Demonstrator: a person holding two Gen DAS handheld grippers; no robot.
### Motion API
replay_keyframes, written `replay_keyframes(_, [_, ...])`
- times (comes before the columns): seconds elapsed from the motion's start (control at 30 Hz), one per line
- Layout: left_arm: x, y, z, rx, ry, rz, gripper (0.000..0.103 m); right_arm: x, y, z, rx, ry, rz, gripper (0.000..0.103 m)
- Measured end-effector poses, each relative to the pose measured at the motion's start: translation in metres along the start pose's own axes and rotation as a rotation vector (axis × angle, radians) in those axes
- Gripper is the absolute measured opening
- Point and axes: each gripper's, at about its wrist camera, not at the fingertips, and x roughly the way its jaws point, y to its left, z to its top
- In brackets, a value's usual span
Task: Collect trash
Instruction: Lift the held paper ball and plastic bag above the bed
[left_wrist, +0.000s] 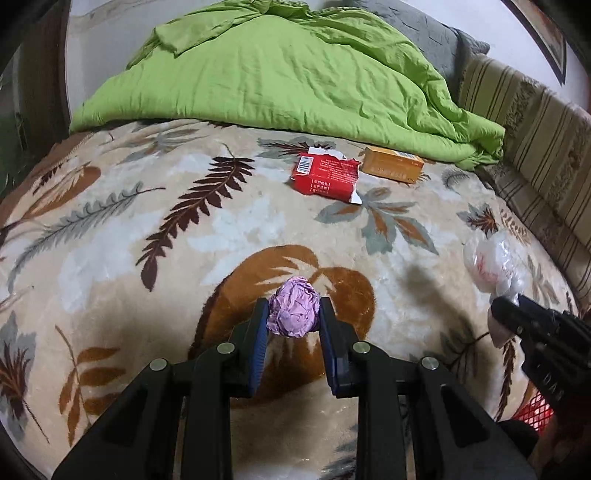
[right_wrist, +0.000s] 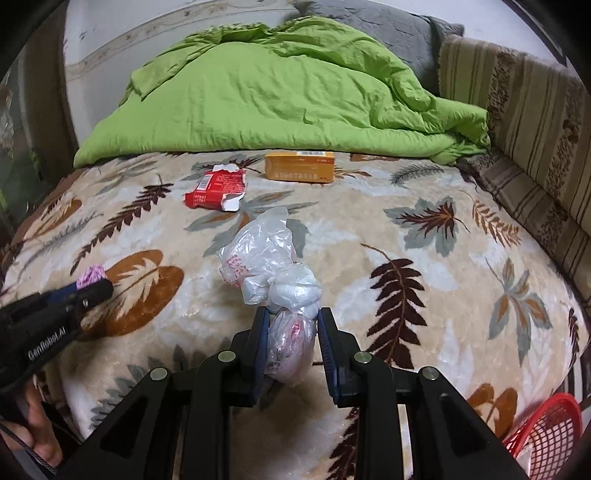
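My left fingers (left_wrist: 261, 325) are pressing in on a ball of purple paper (left_wrist: 294, 312), low in the middle of the left view, so the left gripper (left_wrist: 293, 314) is grasping it across its widest part; the ball is looking light and crumpled, likely to give a little and hold well on the ribbed pads. My right fingers (right_wrist: 261, 332) are closing on either side of a knotted plastic bag (right_wrist: 273, 280) at the bottom centre of the right view, the right gripper (right_wrist: 291, 325) clenching its lower bulge just under the knot. I am judging that bag to be soft, slick and nearly weightless, so the knot is the safest place to hold, since loose film could slide out. Both are sitting over the leaf-patterned blanket (right_wrist: 424, 295). Still lying further up the frame are a torn red box (right_wrist: 216, 192) and an orange box (right_wrist: 299, 167), stiffer card best taken across the narrow sides. A red basket (right_wrist: 546, 428) is showing at the lower right.
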Motion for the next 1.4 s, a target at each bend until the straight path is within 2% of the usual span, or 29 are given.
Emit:
replay_keyframes(0.1, [-0.001,-0.001,0.000,-0.001,-0.017,0.000,0.025,-0.003,0.005,-0.001,-0.027,-0.018,-0.007,0.028])
replay_keyframes(0.33, [0.011,-0.020,-0.005,0.102,-0.009,0.141,0.025,0.003,0.003,-0.001,-0.011,0.007,0.005,0.028])
replay_keyframes(0.53, [0.012,-0.030,-0.010,0.176,-0.027,0.203,0.026,0.005,-0.003,-0.001,0.018,0.015,0.024,0.028])
replay_keyframes(0.77, [0.008,-0.036,-0.011,0.213,-0.049,0.206,0.026,0.005,-0.003,-0.001,0.016,0.014,0.017,0.028])
replay_keyframes(1.4, [0.008,-0.032,-0.010,0.197,-0.051,0.190,0.026,0.009,-0.004,-0.002,0.016,0.035,0.014,0.028])
